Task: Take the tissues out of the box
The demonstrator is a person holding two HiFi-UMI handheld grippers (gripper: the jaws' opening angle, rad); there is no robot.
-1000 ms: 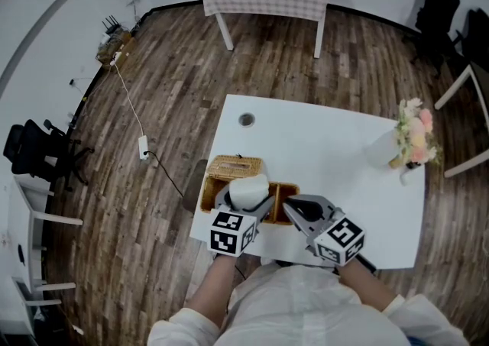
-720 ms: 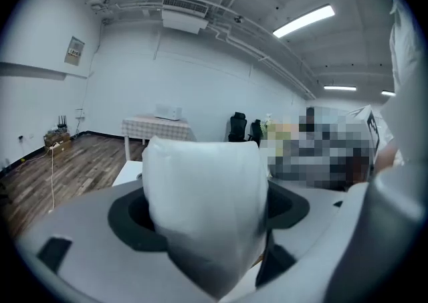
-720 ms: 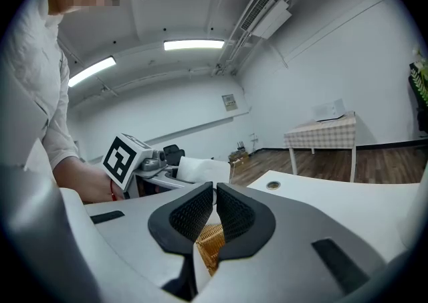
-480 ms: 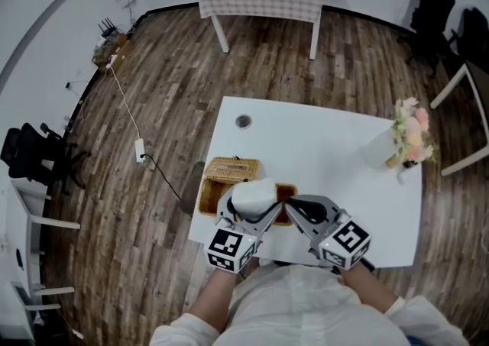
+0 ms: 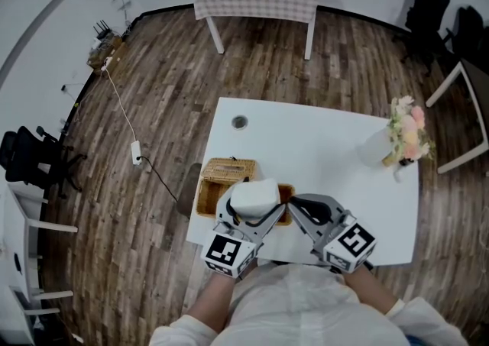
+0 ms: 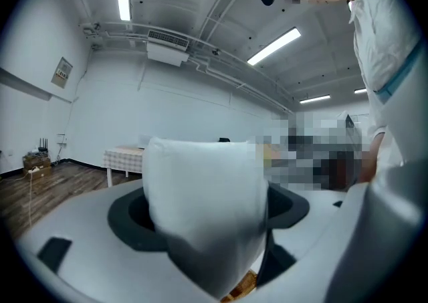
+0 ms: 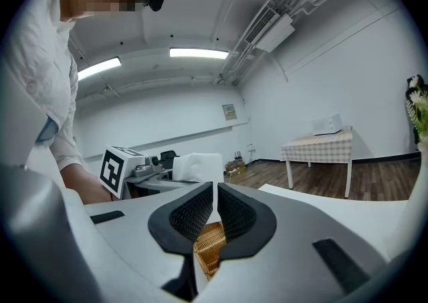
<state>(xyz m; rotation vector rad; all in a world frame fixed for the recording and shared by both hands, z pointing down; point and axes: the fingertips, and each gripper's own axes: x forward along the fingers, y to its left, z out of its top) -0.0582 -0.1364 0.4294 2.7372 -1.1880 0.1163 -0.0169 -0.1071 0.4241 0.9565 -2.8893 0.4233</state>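
Left gripper: jaws spread wide and clamped on the tissue pack, one pad on each flank. The pack bulges above the pads.
- Pack is lifted clear, just above the wicker box, which sits at about 8 o'clock on the white bench.
- Right gripper: at 3 o'clock of the pack, jaws all but together. There's a thin white sliver in the slit. Can't tell if it is a pinched sheet or just background. Wicker shows below.

Handling, my read:
- Light, soft and squashy. It yields under the pads, so a hard squeeze only crumples it.
- Wrapper may be slick.
- Best hold is across the short sides, low on the body, as now.
- Loose top sheets would tear or pull free.

Flower vase stands well apart at 2 o'clock.
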